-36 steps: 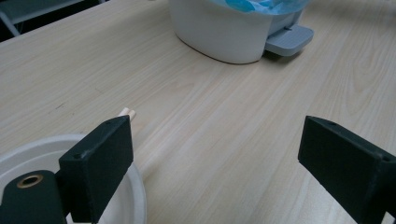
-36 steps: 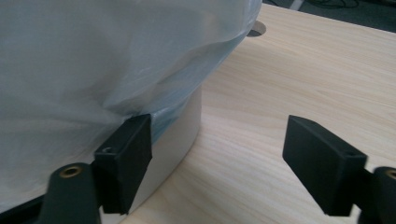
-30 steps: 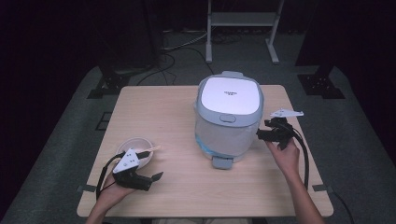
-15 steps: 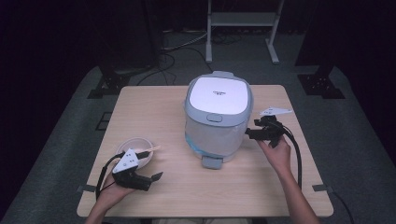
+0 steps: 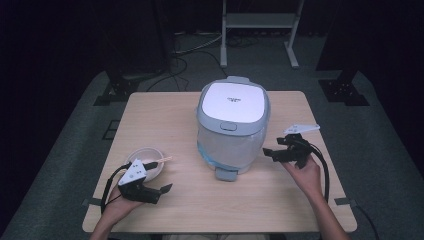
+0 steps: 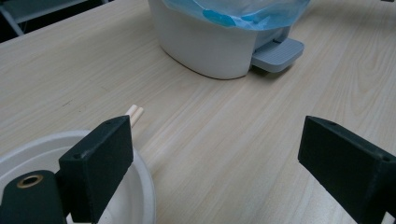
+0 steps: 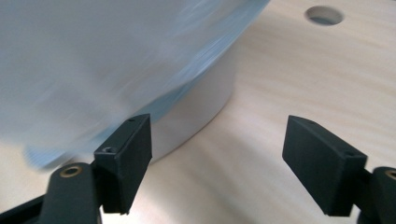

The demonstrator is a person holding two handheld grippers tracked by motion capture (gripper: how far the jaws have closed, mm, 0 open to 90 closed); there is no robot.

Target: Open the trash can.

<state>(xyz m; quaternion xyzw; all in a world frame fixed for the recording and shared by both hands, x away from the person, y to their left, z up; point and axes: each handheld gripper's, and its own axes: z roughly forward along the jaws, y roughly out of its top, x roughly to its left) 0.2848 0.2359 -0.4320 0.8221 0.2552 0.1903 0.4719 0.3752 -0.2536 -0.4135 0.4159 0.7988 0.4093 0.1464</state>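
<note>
1. The worktop [image 5: 165, 115] carries a white pedal bin [image 5: 232, 127] at its middle, its lid down and a blue liner showing beneath the rim; the grey foot pedal [image 5: 226, 173] points toward the person.
2. The bin looks to be the thing in hand — it stands upright and free, with nothing gripping it.
3. The right tongs [image 5: 272, 153] sit just beside the bin's right wall, at about pedal height. Their jaws stand apart and have just been opening wider, with nothing between them; the right gripper view has the bin's wall close ahead, a little off to one side.
4. The left tongs [image 5: 162, 190] lie well apart from the bin, toward its near left, jaws wide and empty.
5. A white bowl [image 5: 145, 155] sits left of the bin, just beside the left tongs, with a pair of chopsticks [image 5: 161, 160] across its rim.
6. My reading: placing the bin seems done, since the right tongs are off it. The bowl and chopsticks are untouched, so clearing them into the bin is probably what remains.
</note>
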